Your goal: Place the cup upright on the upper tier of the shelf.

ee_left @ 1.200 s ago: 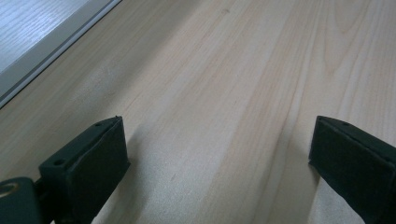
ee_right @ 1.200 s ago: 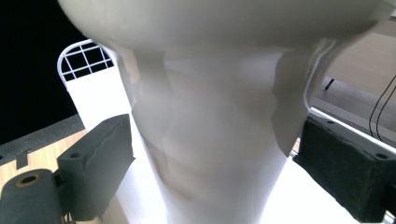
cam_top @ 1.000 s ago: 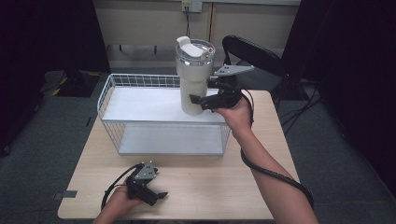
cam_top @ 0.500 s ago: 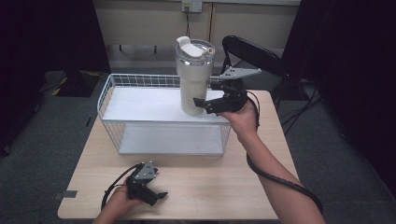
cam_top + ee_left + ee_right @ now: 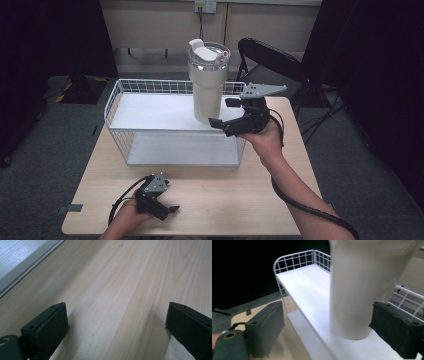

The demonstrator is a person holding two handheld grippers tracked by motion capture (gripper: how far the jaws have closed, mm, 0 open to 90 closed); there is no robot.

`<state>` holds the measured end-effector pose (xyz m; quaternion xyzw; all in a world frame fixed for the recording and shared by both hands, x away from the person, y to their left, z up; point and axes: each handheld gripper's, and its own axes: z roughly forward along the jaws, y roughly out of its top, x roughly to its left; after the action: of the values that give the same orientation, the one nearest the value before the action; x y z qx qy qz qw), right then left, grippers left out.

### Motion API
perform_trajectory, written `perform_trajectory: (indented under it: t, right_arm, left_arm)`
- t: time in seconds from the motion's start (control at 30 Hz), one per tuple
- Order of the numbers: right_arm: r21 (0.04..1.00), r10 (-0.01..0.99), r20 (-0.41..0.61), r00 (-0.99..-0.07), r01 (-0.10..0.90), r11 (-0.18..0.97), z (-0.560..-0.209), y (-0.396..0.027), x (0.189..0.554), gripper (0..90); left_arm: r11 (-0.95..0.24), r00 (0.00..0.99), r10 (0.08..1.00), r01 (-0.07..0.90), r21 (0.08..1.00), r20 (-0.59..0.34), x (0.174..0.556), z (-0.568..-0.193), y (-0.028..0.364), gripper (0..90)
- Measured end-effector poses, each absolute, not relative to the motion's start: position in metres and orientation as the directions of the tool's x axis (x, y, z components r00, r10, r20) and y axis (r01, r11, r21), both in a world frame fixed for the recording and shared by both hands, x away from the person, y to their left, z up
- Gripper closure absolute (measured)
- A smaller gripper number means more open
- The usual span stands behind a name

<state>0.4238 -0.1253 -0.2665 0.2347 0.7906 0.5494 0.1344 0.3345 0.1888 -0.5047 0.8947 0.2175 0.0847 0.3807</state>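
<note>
Right gripper point(image 5: 223, 112), held in the person's right hand, hovers at the base of a tall cream tumbler point(image 5: 207, 82) with its two black jaws spread wide and nothing pinched between them. In the right gripper view the tumbler point(image 5: 364, 287) rises between the jaws, one pad point(image 5: 395, 327) close beside its foot and the other pad point(image 5: 265, 325) well apart from it. The tumbler stands upright on the white top shelf of a wire rack point(image 5: 150, 112), near the shelf's right end and front edge, and the rack sits on the far half of a light wooden table point(image 5: 280, 200). A clear lid with a white spout caps the tumbler. Left gripper point(image 5: 156, 197) rests low at the table's near left edge, its jaws also spread, with bare wood between them in the left gripper view point(image 5: 116, 322). The work in hand appears to be taking or letting go of the tumbler. To do it well, the right gripper should stay level and centred on the narrow lower body, so both pads meet it squarely. Any sideways nudge this close to the shelf's front edge could tip the tall, top-heavy tumbler, so slow, straight movement looks wise.
</note>
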Motion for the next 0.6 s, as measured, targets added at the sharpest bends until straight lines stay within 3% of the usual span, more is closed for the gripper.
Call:
perform_trajectory:
  t: [0.6]
  right_arm:
    - [0.932, 0.457, 0.082, -0.886, 0.231, 0.28, -0.294, -0.122, 0.396, 10.8]
  left_arm:
    - [-0.616, 0.891, 0.453, 0.324, 0.718, -0.013, 0.335, -0.505, 0.189, 3.7]
